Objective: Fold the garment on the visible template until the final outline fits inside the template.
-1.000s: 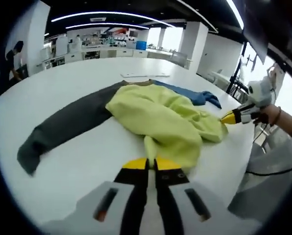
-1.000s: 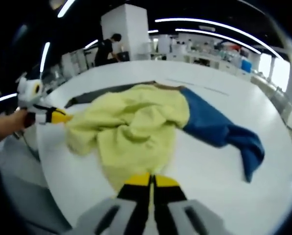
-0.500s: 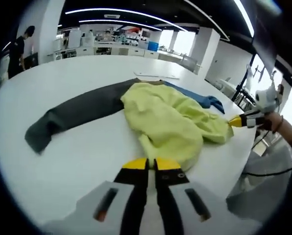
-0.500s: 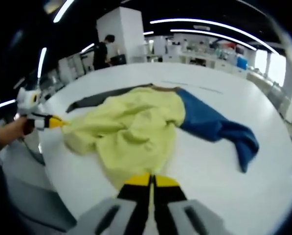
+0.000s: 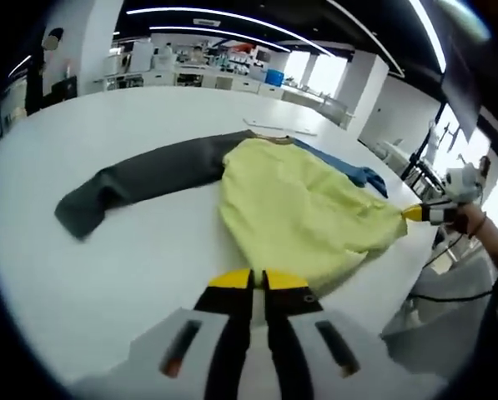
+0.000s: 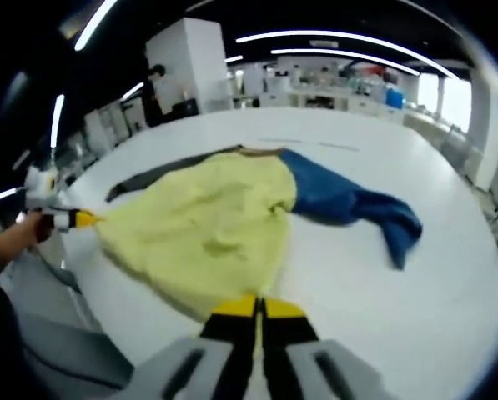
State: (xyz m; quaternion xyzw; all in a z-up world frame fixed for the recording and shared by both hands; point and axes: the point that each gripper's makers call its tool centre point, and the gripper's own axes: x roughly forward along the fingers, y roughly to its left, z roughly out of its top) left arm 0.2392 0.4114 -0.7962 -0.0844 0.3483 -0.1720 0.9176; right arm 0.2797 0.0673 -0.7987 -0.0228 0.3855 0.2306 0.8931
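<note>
A garment with a yellow body [image 5: 303, 208], a dark grey sleeve [image 5: 148, 177] and a blue sleeve [image 5: 344, 169] lies spread on the white table [image 5: 107, 275]. In the left gripper view, my left gripper [image 5: 254, 282] is shut on the near yellow hem. My right gripper [image 5: 417, 213] pinches the hem's far corner at the table's edge. From the right gripper view, my right gripper [image 6: 257, 306] is shut on the yellow hem [image 6: 207, 283], and the left gripper [image 6: 75, 219] holds the other corner. The blue sleeve [image 6: 349, 204] trails to the right.
A thin pale outline [image 5: 278, 128] lies flat on the table just beyond the collar. The table's edge runs close under both grippers, with grey floor [image 6: 57, 350] below. A person [image 6: 158, 83] stands far off by a white pillar.
The yellow body, bunched and wrinkled before, is now pulled out flat and taut between the two grippers. Both views have drawn back and shifted with the hands.
</note>
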